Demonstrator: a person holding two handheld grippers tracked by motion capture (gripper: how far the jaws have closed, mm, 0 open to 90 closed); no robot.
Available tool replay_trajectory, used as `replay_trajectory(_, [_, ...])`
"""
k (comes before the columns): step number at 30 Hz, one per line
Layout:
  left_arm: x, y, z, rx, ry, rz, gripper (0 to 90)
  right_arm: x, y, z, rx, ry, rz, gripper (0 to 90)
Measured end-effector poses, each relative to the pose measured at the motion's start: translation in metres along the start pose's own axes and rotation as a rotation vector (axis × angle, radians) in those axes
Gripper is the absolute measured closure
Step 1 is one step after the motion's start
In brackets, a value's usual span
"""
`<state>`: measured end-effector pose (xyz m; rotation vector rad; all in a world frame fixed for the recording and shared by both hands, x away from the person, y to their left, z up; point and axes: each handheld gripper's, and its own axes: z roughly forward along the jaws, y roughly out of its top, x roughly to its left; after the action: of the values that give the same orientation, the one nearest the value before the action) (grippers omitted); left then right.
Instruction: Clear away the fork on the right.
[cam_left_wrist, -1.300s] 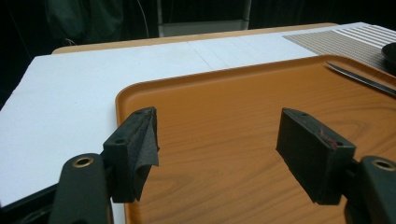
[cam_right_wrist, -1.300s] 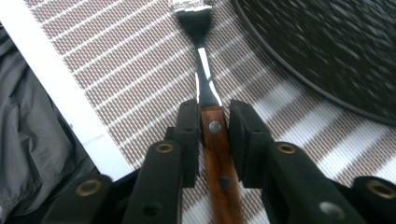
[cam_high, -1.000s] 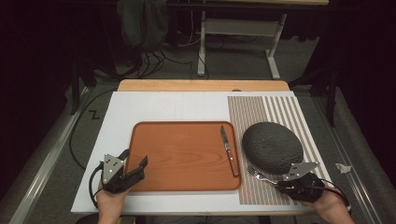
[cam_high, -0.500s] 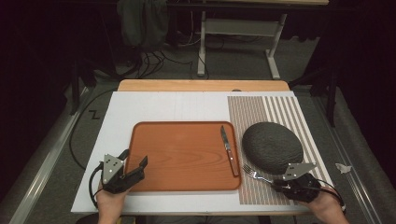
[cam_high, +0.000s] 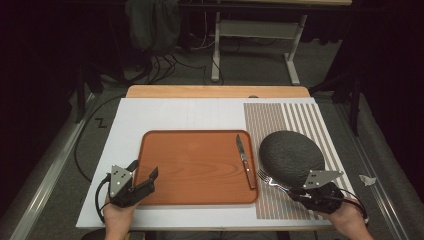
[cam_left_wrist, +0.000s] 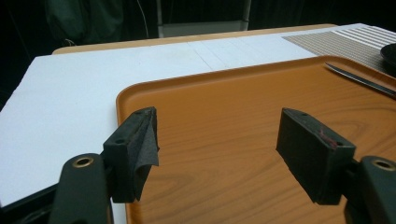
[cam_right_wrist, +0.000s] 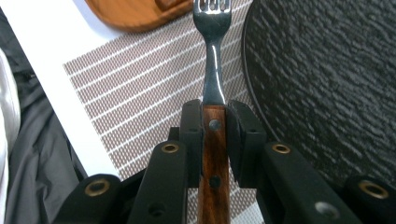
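Right gripper view shows the right gripper (cam_right_wrist: 215, 109) pinching the fork (cam_right_wrist: 212, 56) by its wooden handle, tines out over the striped placemat (cam_right_wrist: 135, 79) beside the dark plate (cam_right_wrist: 327, 79). It looks light, stiff and slippery at the metal neck, so the handle seems the best hold. Left gripper (cam_left_wrist: 217, 140) stands spread, empty, over the tray (cam_left_wrist: 233, 98).

knife (cam_high: 243, 160) on tray (cam_high: 190, 170) | striped placemat (cam_high: 300, 120) | white board (cam_high: 175, 115)
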<state>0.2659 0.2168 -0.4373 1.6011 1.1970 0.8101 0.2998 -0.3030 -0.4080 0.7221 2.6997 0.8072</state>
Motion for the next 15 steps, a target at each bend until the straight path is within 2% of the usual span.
replay_trajectory(15, [0.000, 0.000, 0.000, -0.002, -0.003, -0.001, 29.5, 0.004, 0.029, 0.008, -0.048, -0.004, 0.023, 79.2])
